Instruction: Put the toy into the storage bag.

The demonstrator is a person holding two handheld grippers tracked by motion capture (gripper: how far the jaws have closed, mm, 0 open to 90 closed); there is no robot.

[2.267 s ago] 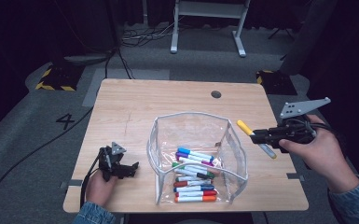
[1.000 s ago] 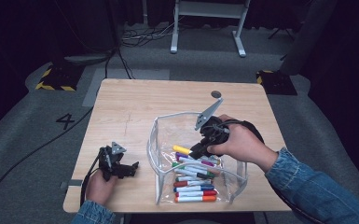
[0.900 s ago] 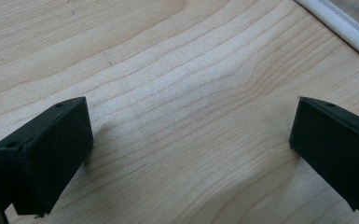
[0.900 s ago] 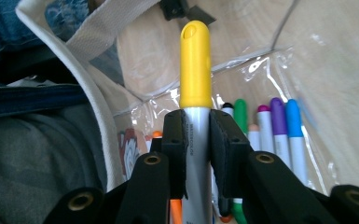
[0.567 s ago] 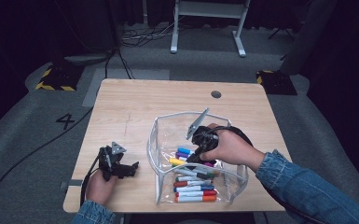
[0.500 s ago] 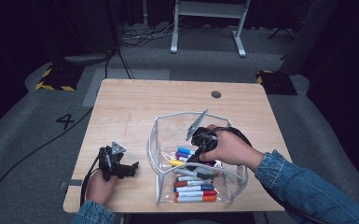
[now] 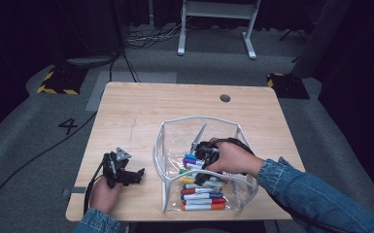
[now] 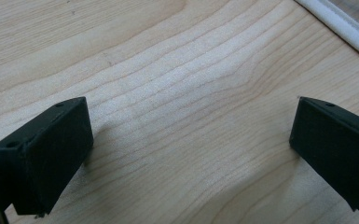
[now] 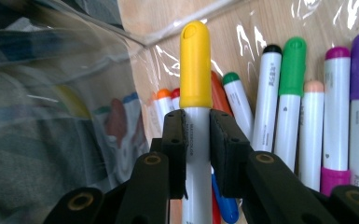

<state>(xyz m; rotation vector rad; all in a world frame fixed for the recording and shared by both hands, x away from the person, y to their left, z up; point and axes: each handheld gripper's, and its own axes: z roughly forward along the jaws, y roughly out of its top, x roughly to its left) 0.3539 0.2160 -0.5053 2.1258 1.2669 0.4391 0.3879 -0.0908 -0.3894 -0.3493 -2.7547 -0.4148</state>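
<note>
A clear plastic pouch [image 7: 167,145] stands open on the wooden table [image 7: 141,116], with several coloured markers [image 7: 201,196] lying in it. My right gripper [image 7: 199,178] is down inside the pouch, shut on a white marker with a yellow cap [image 9: 195,65], just above the other markers [image 9: 289,116]. That yellow-capped marker [image 7: 186,180] points toward the pouch's left wall. My left gripper [image 7: 135,175] rests on the table left of the pouch. Its jaws stand wide apart over bare wood [image 8: 182,121], nothing between them.
The pouch's white-edged rim [image 8: 335,28] lies close to the left gripper. A round cable hole [image 7: 225,98] is at the table's far right. A person's sleeve [image 7: 311,194] crosses the front right corner. Metal stand legs [image 7: 213,29] are on the floor beyond.
My right gripper carried the yellow-capped marker from the table's right side over the pouch and sank down into it, close to the markers. The left gripper stayed put.
</note>
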